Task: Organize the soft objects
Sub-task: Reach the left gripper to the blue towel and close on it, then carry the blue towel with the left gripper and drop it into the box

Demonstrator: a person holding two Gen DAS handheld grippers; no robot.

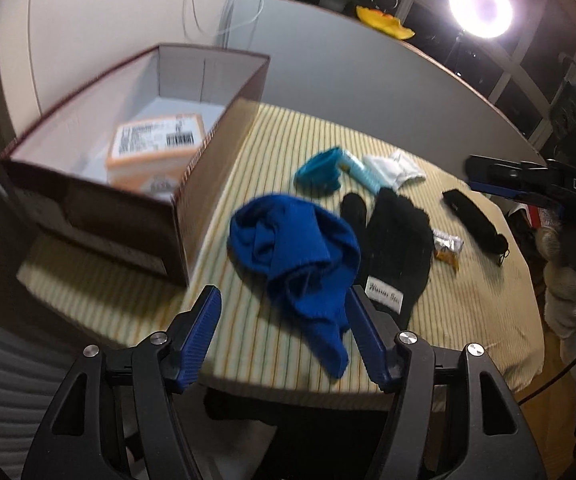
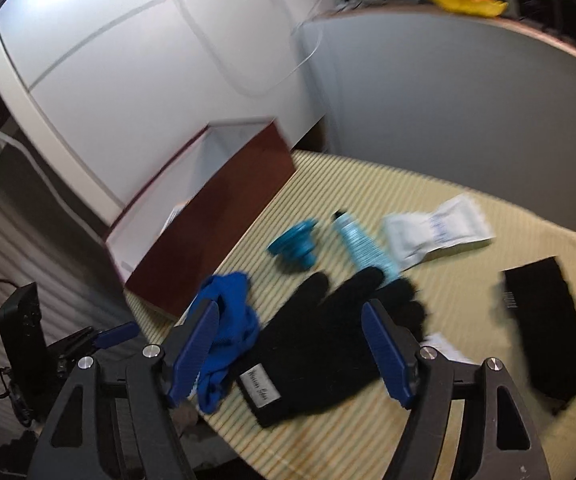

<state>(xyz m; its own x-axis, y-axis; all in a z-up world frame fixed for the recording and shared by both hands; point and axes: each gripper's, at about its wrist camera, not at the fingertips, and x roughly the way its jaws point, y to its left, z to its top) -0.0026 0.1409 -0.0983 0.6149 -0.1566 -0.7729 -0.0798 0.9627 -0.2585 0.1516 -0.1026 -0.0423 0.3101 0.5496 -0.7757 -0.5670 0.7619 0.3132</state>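
**Grippers poised over cloth and glove, nothing held**

Landmark: brown box, open-topped, on the striped tablecloth; an orange labelled packet lies inside it.

- Blue cloth: crumpled heap just beside the box's near corner, on the side away from the wall.
- Black glove: flat, white tag toward the camera, touching the cloth on the side away from the box.
- Further from the box: teal plastic piece, light-blue tube, white packet, black sleeve-like item.

Left gripper: jaws wide, empty, straddling the trailing end of the cloth; one pad near the fabric, contact unclear.
Right gripper: jaws wide, empty, the glove's palm lying between them.

Judgement: step in hand looks like a paired pickup, cloth left, glove right, both likely bound for the box. To do it well, sink each gripper until the pads bracket a thick fold rather than a loose edge, then close fully; the cloth's tail may slip out. Lift the cloth clear of the glove first, since they overlap and could drag each other.
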